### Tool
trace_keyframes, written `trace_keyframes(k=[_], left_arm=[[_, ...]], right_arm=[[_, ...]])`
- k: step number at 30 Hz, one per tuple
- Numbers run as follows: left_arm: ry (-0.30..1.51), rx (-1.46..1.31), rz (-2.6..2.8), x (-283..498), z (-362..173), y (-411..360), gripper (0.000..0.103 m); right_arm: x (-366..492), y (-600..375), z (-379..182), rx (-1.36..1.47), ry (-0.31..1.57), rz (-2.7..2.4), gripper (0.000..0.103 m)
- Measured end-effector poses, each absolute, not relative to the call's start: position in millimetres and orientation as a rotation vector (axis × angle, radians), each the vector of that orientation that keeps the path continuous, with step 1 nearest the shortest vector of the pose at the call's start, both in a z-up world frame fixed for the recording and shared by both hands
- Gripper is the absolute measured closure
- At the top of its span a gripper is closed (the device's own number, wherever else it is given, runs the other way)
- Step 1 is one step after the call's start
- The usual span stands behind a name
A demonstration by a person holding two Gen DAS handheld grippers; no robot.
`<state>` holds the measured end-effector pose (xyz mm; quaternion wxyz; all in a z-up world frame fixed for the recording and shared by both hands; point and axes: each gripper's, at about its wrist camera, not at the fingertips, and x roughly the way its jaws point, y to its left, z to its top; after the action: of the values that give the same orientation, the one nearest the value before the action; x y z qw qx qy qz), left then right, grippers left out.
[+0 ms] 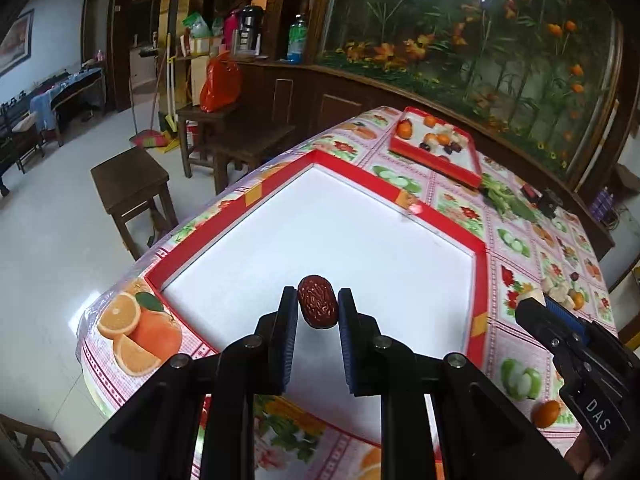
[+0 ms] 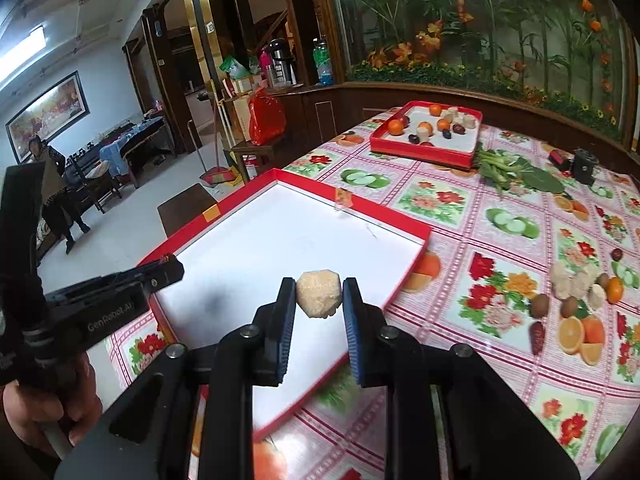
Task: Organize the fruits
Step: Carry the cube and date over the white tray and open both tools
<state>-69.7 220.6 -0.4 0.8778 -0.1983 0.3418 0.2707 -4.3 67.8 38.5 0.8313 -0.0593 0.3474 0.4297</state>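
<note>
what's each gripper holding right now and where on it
Left gripper pinches a wrinkled red date across its sides. Right gripper pinches a pale rough lump across its sides.

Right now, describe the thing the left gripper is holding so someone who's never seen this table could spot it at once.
Find the large red-rimmed tray with a bare white floor on the fruit-print tablecloth. Above its near edge, the left gripper is shut on a small wrinkled dark-red oval fruit, like a dried date. The right gripper's pale beige, rough, faceted lump looks nothing like it.
</note>
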Motion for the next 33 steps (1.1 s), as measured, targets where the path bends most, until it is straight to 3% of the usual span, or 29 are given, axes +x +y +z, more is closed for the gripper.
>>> trace_keyframes(k=[24, 26, 27, 28, 29, 31, 33], left_arm=[[0.8, -0.388, 0.603, -48.5, -24.6, 235.7, 0.083], [0.791, -0.409, 0.612, -48.3, -26.2, 238.6, 0.072], [0.789, -0.415, 0.627, -49.2, -27.1, 239.8, 0.056], [0.782, -0.418, 0.637, -50.0, -27.0, 240.8, 0.045], [0.767, -0.422, 0.645, -52.2, -26.2, 240.9, 0.043], [0.755, -0.423, 0.655, -54.7, -24.0, 241.3, 0.036], [0.746, -0.427, 0.653, -57.8, -19.8, 241.1, 0.034]], right_arm=[[6.7, 119.6, -5.3, -0.209, 0.856, 0.923, 0.077], [6.8, 121.0, -7.3, -0.216, 0.861, 0.923, 0.077], [7.6, 122.3, -8.2, -0.222, 0.864, 0.92, 0.075], [7.7, 123.0, -8.8, -0.227, 0.867, 0.915, 0.066], [7.4, 123.0, -8.7, -0.228, 0.867, 0.914, 0.059], [6.1, 122.1, -7.4, -0.227, 0.862, 0.906, 0.032], [4.0, 117.2, -2.1, -0.216, 0.845, 0.904, 0.031]])
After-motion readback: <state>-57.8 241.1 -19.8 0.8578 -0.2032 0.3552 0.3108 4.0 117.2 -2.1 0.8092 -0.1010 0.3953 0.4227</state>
